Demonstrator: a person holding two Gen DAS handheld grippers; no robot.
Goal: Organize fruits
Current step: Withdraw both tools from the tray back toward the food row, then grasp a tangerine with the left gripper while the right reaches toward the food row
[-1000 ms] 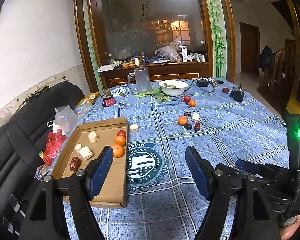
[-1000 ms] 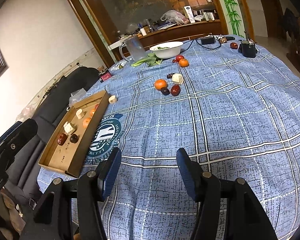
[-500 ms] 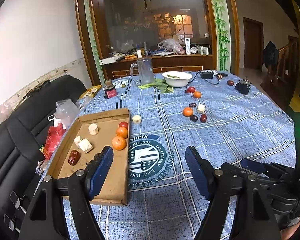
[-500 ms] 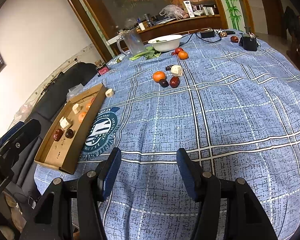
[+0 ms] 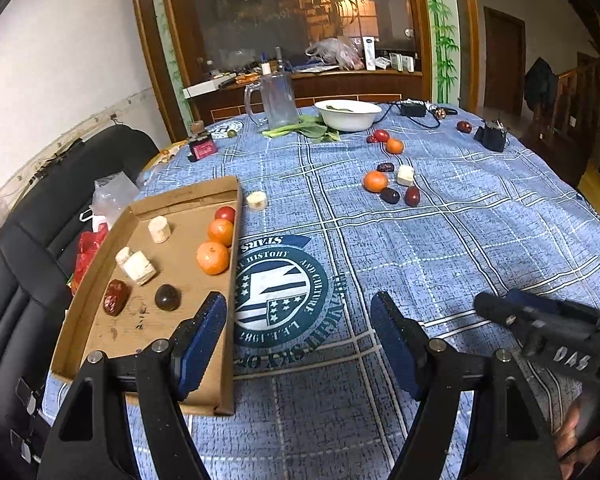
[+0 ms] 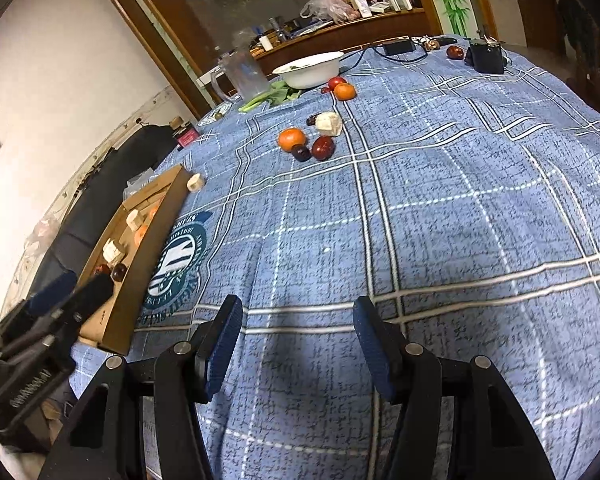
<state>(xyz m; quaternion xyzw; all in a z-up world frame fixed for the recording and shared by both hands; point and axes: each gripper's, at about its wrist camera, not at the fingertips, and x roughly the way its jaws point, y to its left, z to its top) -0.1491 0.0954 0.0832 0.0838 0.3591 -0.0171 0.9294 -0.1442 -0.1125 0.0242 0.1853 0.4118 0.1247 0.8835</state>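
Both my tools hang open and empty over the blue plaid tabletop.

The cloth's round emblem reads "HISTORY AND CULTURE", "STARS" and "L.F.L.1981". The cardboard tray lies just left of my left tool, whose left finger overlaps its near corner; in it sit two oranges, a red fruit, pale chunks, a date and a dark plum. My right tool, lettered "DAS" on its side, has nothing between its jaws. Loose fruit lies well beyond, near a white bowl.
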